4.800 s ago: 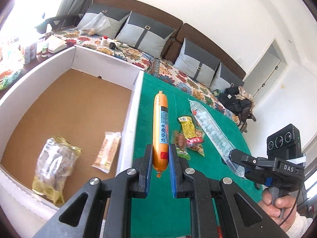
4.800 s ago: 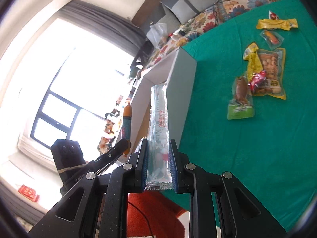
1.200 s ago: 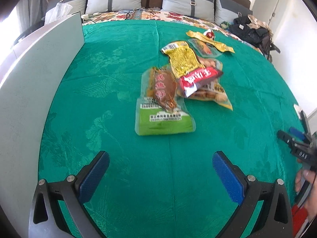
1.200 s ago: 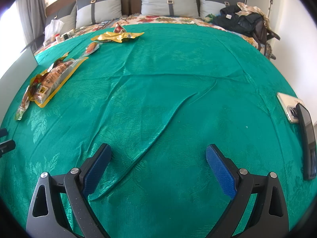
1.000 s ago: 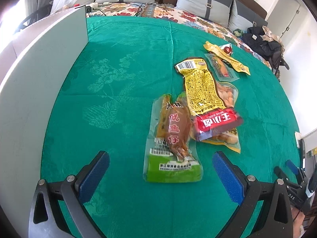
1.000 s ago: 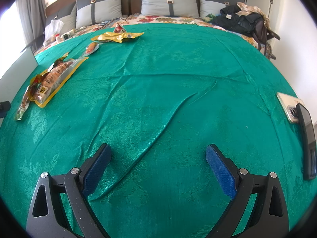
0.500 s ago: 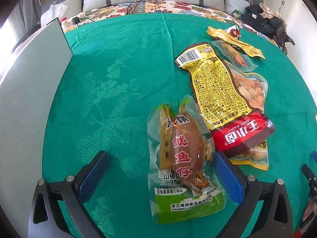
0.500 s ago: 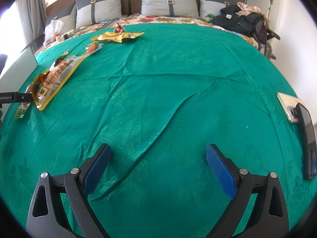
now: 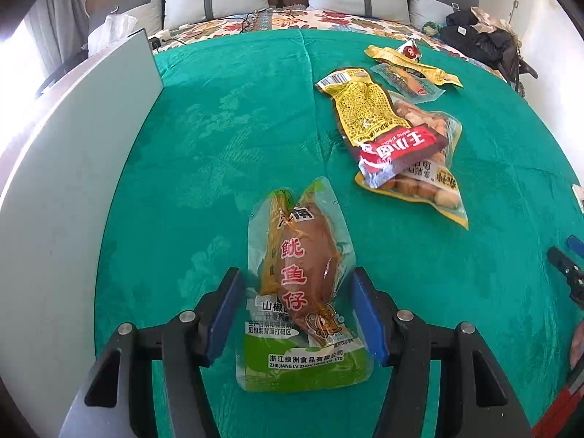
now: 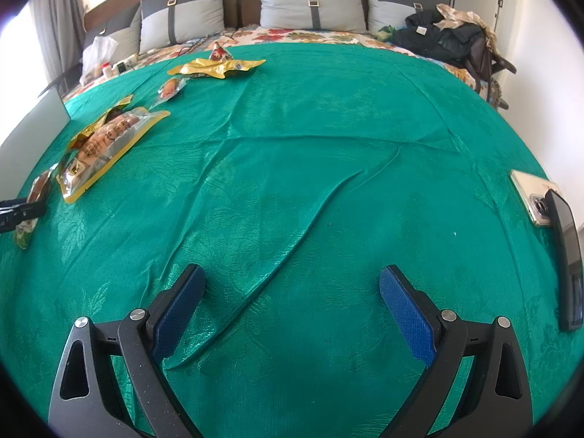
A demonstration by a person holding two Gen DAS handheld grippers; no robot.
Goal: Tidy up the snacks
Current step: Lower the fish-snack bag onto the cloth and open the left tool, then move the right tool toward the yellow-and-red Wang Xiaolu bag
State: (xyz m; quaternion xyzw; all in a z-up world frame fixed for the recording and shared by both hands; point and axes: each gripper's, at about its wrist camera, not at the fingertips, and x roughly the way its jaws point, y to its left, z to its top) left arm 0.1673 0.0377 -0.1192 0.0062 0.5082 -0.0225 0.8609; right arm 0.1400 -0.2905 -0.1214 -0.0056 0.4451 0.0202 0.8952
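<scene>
A green squid snack pack [image 9: 303,284] lies flat on the green tablecloth [image 9: 226,153]. My left gripper [image 9: 297,314] is open, its blue pads on either side of the pack's lower half, partly narrowed around it. A yellow-and-red pack [image 9: 379,124] lies over a clear pack of meatballs [image 9: 434,179] further back. A sausage pack [image 9: 408,80] and a yellow pack [image 9: 412,64] lie at the far right. My right gripper [image 10: 292,310] is open and empty over bare cloth; the snacks [image 10: 106,142] lie far to its left.
The white wall of the box [image 9: 73,168] stands along the left. Two phones [image 10: 554,226] lie at the table's right edge. A sofa with grey cushions [image 10: 310,3] runs behind the table. The cloth has a long wrinkle [image 10: 292,233] ahead of the right gripper.
My left gripper has moved forward to the squid pack and its fingers have narrowed around it. The right gripper has stayed still and open.
</scene>
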